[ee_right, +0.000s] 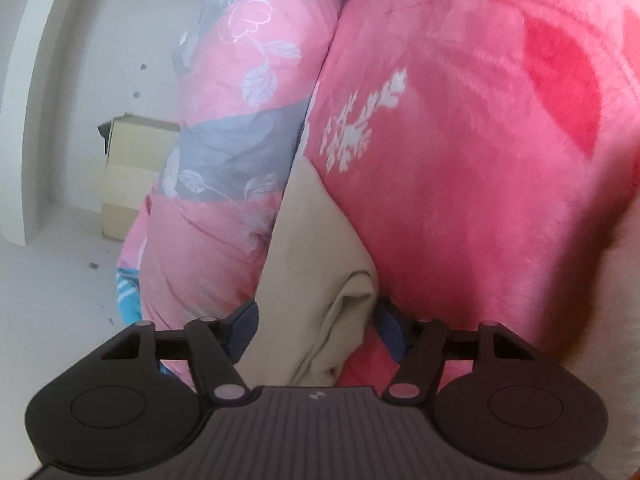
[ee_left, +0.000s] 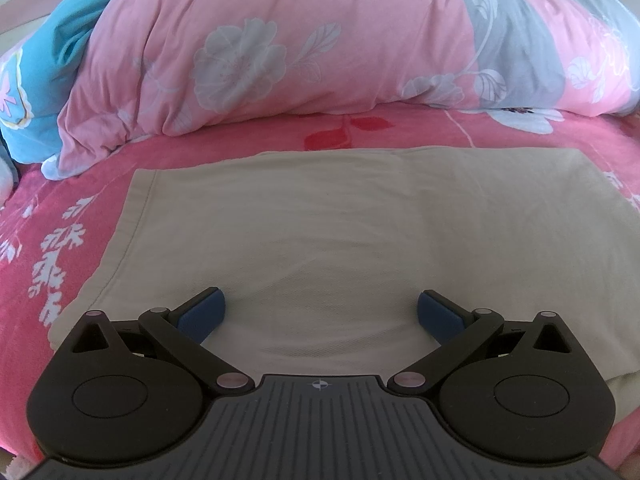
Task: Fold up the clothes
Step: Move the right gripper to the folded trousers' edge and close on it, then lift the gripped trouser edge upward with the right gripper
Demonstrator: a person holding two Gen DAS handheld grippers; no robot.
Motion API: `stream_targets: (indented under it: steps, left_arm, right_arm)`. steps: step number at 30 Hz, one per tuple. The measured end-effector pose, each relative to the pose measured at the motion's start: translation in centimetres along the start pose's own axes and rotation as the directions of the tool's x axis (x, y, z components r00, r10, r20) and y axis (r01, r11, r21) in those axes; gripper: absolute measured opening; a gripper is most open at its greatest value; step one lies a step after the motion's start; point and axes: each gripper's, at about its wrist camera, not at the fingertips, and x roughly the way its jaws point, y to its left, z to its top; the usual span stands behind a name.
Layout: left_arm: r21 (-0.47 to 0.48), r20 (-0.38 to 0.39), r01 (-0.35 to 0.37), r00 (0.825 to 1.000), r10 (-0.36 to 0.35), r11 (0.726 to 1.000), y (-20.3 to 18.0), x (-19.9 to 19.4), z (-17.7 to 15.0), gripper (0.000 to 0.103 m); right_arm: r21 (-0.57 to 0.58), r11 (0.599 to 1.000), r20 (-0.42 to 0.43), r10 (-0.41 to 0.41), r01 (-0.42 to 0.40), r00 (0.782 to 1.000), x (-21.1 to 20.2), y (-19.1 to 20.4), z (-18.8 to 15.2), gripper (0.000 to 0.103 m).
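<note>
1. The left hand-held gripper (ee_left: pixel 321 312) hovers over the near edge of the beige folded cotton garment (ee_left: pixel 352 232), its blue pads wide apart and clamped on nothing.
2. The right hand-held gripper (ee_right: pixel 316 322), rolled on its side, has its jaws apart with the garment's thick folded end (ee_right: pixel 320 280) between them. The right pad lies against or just beside the fold; the left pad stands clear, so no firm grip shows yet.
3. That garment lies flat on the bed, already folded into a broad rectangle, with its left hem stitched and smooth.
4. Judged from this, a further fold is in hand: the right side is being taken up first. The next move calls for pinching all the layers at that end without catching the blanket beneath, and for the left hand-held gripper to come down on its own edge.
5. The bed is covered by a pink fleece blanket with white leaf prints (ee_left: pixel 48 240).
6. At the far side lies a bulky pink and grey floral duvet (ee_left: pixel 248 48), with a blue patterned cloth (ee_left: pixel 52 36) at far left.
7. Beyond, in the right wrist view, are a white wall (ee_right: pixel 100 40) and a pale yellow cabinet (ee_right: pixel 128 176).
</note>
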Motion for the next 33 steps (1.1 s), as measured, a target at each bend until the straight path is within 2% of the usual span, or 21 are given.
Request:
stream_targets:
  steps: [12, 20, 25, 33]
  left_arm:
    - [0.005, 0.017, 0.002, 1.000, -0.002, 1.000, 0.0, -0.1, -0.2, 0.103]
    - [0.008, 0.013, 0.013, 1.000, -0.013, 1.000, 0.2, 0.0, -0.1, 0.103]
    - [0.009, 0.016, 0.017, 1.000, -0.018, 1.000, 0.2, 0.0, -0.2, 0.103]
    - [0.014, 0.003, 0.020, 1.000, -0.020, 1.000, 0.3, 0.0, 0.0, 0.103]
  right_arm:
    - [0.011, 1.000, 0.099, 0.009, -0.010, 0.995, 1.4, -0.1, -1.1, 0.062]
    - [0.039, 0.999, 0.153, -0.003, -0.003, 0.988, 0.8, -0.3, -2.5, 0.044]
    - [0.017, 1.000, 0.170, -0.017, 0.015, 0.985, 1.2, 0.1, -2.7, 0.043]
    - [0.025, 0.999, 0.186, -0.034, 0.029, 0.982, 1.7, -0.3, -2.5, 0.035]
